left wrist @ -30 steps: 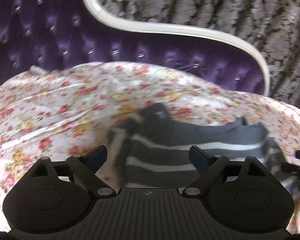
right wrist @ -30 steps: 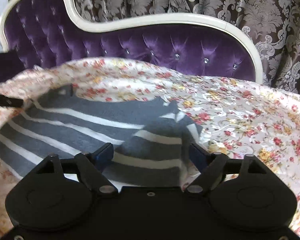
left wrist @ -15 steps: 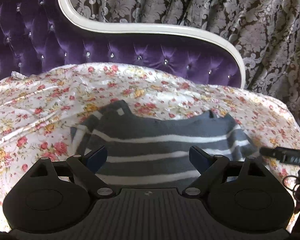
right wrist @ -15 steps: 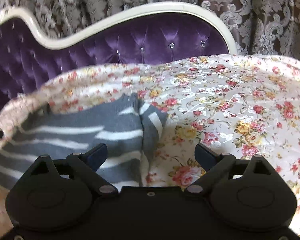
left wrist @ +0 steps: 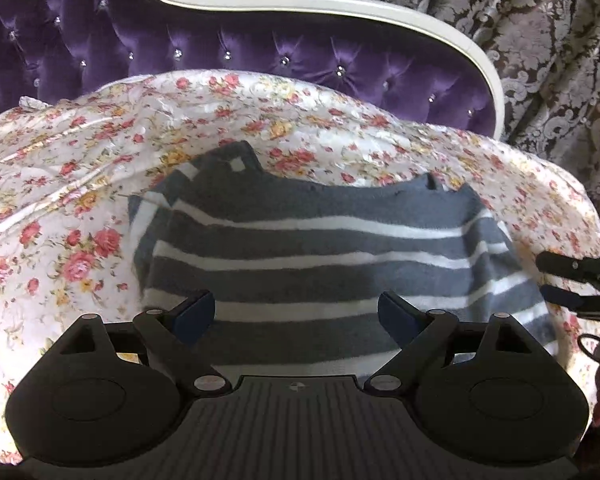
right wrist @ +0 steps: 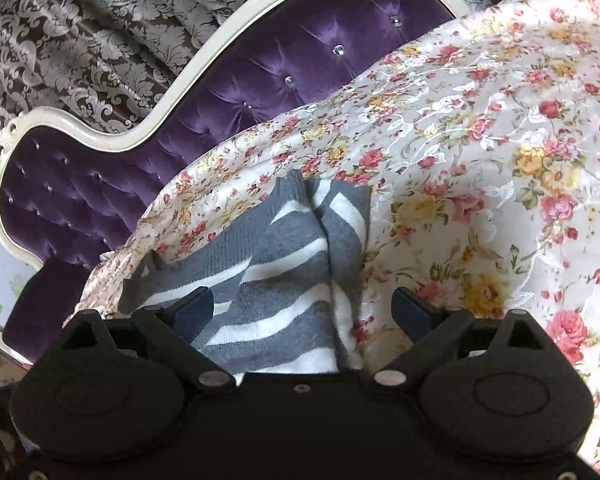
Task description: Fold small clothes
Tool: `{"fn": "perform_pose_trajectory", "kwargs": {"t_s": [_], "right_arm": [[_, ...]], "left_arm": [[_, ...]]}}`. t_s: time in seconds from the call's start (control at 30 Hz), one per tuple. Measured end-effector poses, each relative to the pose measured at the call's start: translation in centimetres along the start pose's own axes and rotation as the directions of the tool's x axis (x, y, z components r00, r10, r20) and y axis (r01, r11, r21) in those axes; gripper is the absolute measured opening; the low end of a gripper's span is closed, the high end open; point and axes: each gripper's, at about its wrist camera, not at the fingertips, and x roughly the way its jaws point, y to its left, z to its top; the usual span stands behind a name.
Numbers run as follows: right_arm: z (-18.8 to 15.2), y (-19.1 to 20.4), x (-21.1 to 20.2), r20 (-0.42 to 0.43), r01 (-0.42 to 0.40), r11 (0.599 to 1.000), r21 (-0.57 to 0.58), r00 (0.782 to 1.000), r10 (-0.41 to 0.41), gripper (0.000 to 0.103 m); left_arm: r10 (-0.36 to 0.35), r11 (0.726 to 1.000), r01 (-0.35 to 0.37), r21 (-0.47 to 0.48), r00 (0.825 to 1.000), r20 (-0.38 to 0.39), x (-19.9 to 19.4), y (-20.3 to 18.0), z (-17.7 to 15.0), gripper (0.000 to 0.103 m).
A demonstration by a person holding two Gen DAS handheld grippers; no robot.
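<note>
Here, both tools, left tool [left wrist: 296,312] and right tool [right wrist: 306,306], spread wide, empty, over striped sweater [left wrist: 320,264] on floral bedspread [left wrist: 80,208].

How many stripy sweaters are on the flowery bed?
1. The grey and white striped sweater lies spread on the flowery bedspread, in front of the purple headboard. Nothing else shows, though folds might hide more.
</note>
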Motion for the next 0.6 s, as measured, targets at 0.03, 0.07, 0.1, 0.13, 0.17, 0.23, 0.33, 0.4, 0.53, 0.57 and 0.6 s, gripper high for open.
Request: {"fn": "perform_pose_trajectory", "kwargs": {"t_s": [0.03, 0.07, 0.1, 0.13, 0.17, 0.23, 0.33, 0.4, 0.53, 0.57, 0.6], "right_arm": [[0.0, -0.1, 0.0, 0.000, 0.000, 1.000, 0.004, 1.000, 0.000, 0.097], [0.1, -0.1, 0.0, -0.002, 0.000, 1.000, 0.006, 1.000, 0.000, 0.097], [0.1, -0.1, 0.0, -0.004, 0.000, 1.000, 0.010, 1.000, 0.000, 0.097], [0.1, -0.2, 0.1, -0.007, -0.001, 1.000, 0.014, 1.000, 0.001, 0.097], [0.1, -0.2, 0.2, -0.012, -0.002, 1.000, 0.018, 1.000, 0.002, 0.097], [0.1, -0.2, 0.3, -0.020, -0.008, 1.000, 0.025, 1.000, 0.008, 0.098], [0.1, 0.0, 0.4, -0.027, -0.007, 1.000, 0.020, 1.000, 0.007, 0.098], [0.1, 0.1, 0.6, -0.038, -0.010, 1.000, 0.017, 0.999, 0.010, 0.098], [0.0, 0.2, 1.3, -0.078, -0.019, 1.000, 0.020, 0.997, 0.021, 0.099], [-0.1, 0.2, 1.5, -0.085, -0.019, 1.000, 0.019, 0.996, 0.021, 0.099], [-0.1, 0.3, 1.5, -0.087, -0.019, 1.000, 0.013, 0.996, 0.020, 0.099]], "left_arm": [[0.005, 1.000, -0.005, 0.006, 1.000, -0.010, 0.2, -0.2, -0.1, 0.089], [0.011, 1.000, -0.011, 0.011, 1.000, -0.019, 0.3, -0.3, -0.1, 0.089], [0.017, 1.000, -0.017, 0.018, 0.999, -0.028, 0.5, -0.5, -0.2, 0.089], [0.021, 1.000, -0.020, 0.021, 0.999, -0.036, 0.8, -0.6, -0.3, 0.089], [0.027, 0.999, -0.026, 0.023, 0.999, -0.045, 1.0, -0.6, -0.4, 0.089], [0.044, 0.998, -0.042, 0.039, 0.997, -0.059, 1.4, -0.8, -0.6, 0.089], [0.077, 0.995, -0.071, 0.075, 0.994, -0.074, 2.0, -1.3, -0.9, 0.089], [0.097, 0.991, -0.090, 0.099, 0.992, -0.076, 2.2, -1.7, -1.1, 0.090], [0.129, 0.984, -0.119, 0.130, 0.989, -0.073, 2.5, -2.3, -1.4, 0.091], [0.132, 0.984, -0.122, 0.130, 0.988, -0.074, 2.5, -2.4, -1.4, 0.092], [0.134, 0.984, -0.123, 0.128, 0.988, -0.076, 2.6, -2.4, -1.4, 0.093]]}}
